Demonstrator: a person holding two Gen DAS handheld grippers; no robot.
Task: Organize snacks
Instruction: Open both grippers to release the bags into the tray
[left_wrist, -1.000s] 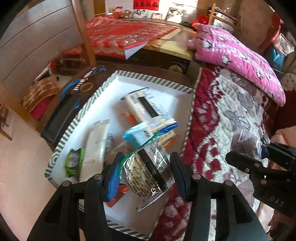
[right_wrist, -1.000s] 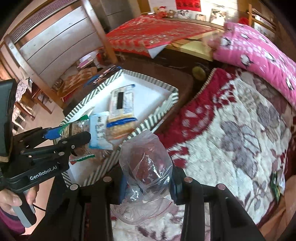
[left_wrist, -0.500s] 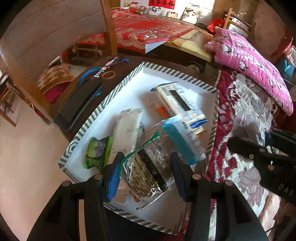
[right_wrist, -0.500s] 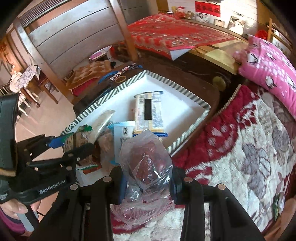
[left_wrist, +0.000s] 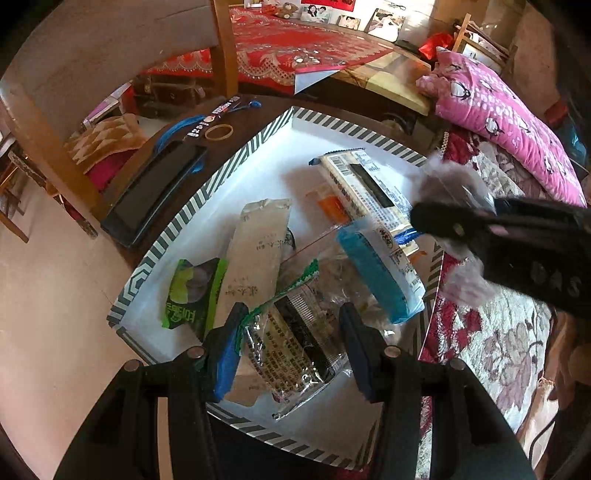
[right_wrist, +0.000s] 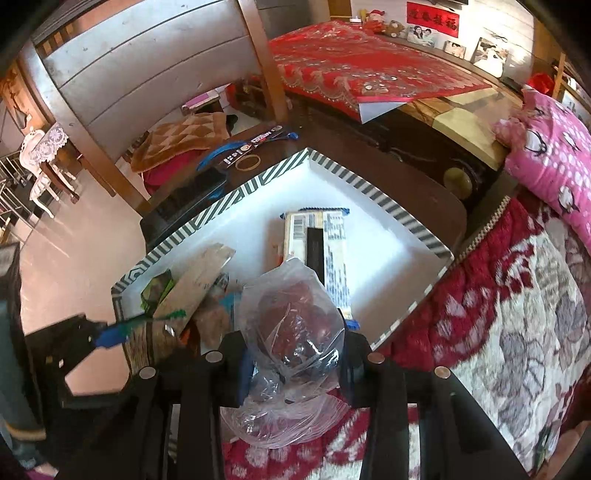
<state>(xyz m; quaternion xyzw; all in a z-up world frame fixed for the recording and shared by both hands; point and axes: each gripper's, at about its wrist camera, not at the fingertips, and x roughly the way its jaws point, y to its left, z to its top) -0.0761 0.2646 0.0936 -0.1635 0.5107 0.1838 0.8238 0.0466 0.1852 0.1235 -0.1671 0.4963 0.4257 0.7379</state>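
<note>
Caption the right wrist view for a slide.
Right gripper carries a clear bag of red snacks toward the striped tray.

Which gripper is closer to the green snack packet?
Left. The left gripper, holding a clear packet, hovers right beside the green packet; the right gripper, gripping a plastic bag, is across the tray.

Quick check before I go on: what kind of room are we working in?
Most likely a bedroom in a home: a flowered quilt with a pink pillow beside the snack tray, and framed photos along the wall.
</note>
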